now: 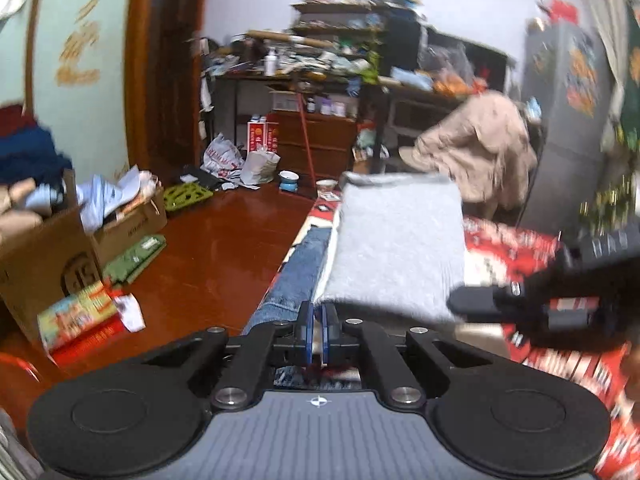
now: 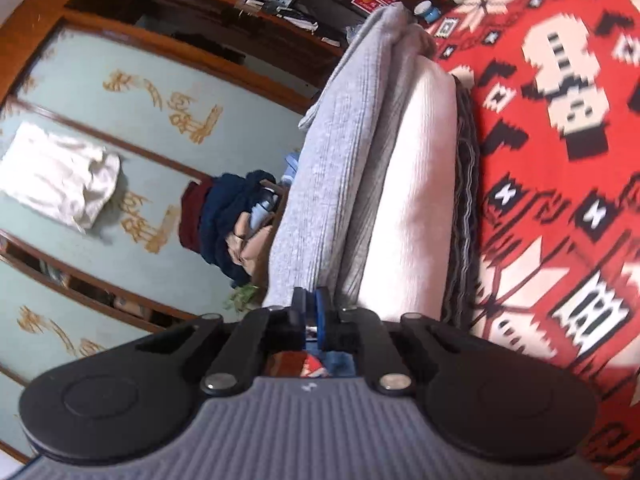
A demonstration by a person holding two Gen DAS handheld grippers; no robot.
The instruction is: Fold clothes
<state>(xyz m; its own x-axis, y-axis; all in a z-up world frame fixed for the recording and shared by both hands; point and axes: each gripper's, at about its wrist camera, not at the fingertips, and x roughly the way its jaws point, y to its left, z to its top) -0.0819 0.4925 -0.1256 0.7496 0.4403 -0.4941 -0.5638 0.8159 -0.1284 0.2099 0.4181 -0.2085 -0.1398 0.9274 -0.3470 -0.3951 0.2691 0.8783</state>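
Observation:
A folded light grey knit garment (image 1: pixel 400 244) is held up over the red patterned bedspread (image 1: pixel 516 240). My left gripper (image 1: pixel 319 312) is shut on its near left corner. At the right of the left wrist view, the right gripper (image 1: pixel 472 303) reaches in to the garment's near right edge. In the right wrist view the camera is rolled sideways. There my right gripper (image 2: pixel 311 300) is shut on the grey garment (image 2: pixel 340 168), which lies against a pale pink folded cloth (image 2: pixel 416 184) and a dark striped cloth (image 2: pixel 466 208) on the bedspread (image 2: pixel 560 160).
Folded blue jeans (image 1: pixel 304 268) lie along the bed's left edge. Cardboard boxes (image 1: pixel 52 252) full of clothes stand on the red-brown floor at left. A cluttered desk (image 1: pixel 304 68), a beige coat (image 1: pixel 480 144) and a grey fridge (image 1: pixel 568 120) lie beyond.

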